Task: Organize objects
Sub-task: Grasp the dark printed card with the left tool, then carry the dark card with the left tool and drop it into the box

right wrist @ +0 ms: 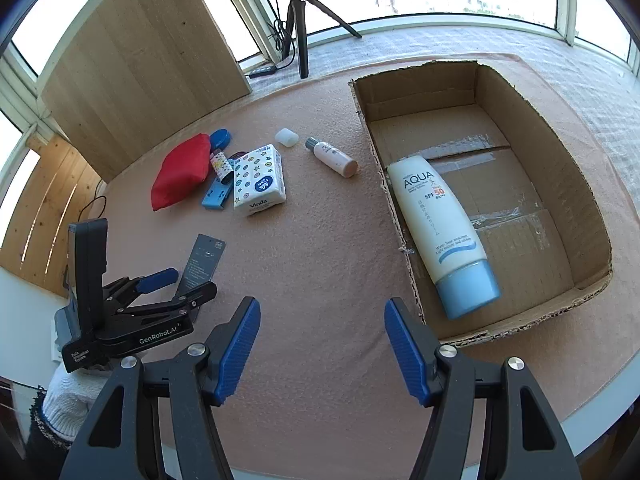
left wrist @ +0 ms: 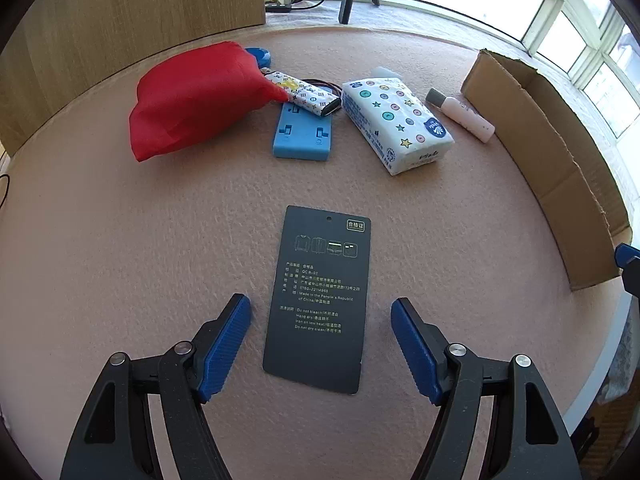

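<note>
A dark card tag lies flat on the pink mat, and my left gripper hangs open over its near half, one blue pad on each side. Beyond it sit a red pouch, a blue case, a patterned tube, a tissue pack and a small pink bottle. My right gripper is open over bare mat, left of the cardboard box, which holds a white sunscreen tube. The left gripper shows there too, over the tag.
A small white cap and a blue lid lie near the pile. Wooden panels stand behind the mat, with a tripod and cables by the windows. The table edge runs close along the near right.
</note>
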`<state>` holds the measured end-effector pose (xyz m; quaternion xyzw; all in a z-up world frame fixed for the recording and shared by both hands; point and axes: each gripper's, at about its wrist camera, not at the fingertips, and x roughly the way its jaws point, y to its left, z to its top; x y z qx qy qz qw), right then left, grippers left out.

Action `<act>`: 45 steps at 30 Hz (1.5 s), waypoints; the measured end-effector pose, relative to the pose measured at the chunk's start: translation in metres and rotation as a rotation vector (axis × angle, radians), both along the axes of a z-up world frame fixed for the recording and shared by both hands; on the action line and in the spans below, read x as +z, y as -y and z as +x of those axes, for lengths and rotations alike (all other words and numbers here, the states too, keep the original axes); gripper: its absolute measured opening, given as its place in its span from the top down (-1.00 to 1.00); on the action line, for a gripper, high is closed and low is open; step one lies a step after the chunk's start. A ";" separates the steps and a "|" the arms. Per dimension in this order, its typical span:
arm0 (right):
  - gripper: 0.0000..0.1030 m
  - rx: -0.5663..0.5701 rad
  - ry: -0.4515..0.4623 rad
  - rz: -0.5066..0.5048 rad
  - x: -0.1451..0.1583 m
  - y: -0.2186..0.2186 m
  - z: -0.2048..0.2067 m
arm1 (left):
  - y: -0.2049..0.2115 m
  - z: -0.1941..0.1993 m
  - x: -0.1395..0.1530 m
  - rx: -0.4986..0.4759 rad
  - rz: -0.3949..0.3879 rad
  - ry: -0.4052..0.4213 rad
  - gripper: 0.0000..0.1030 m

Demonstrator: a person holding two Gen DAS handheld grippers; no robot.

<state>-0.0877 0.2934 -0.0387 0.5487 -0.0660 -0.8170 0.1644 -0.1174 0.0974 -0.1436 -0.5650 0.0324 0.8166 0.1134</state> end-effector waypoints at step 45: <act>-0.18 -0.114 -0.023 0.003 0.011 -0.106 0.013 | -0.168 0.002 0.096 -0.152 0.193 -0.187 -0.04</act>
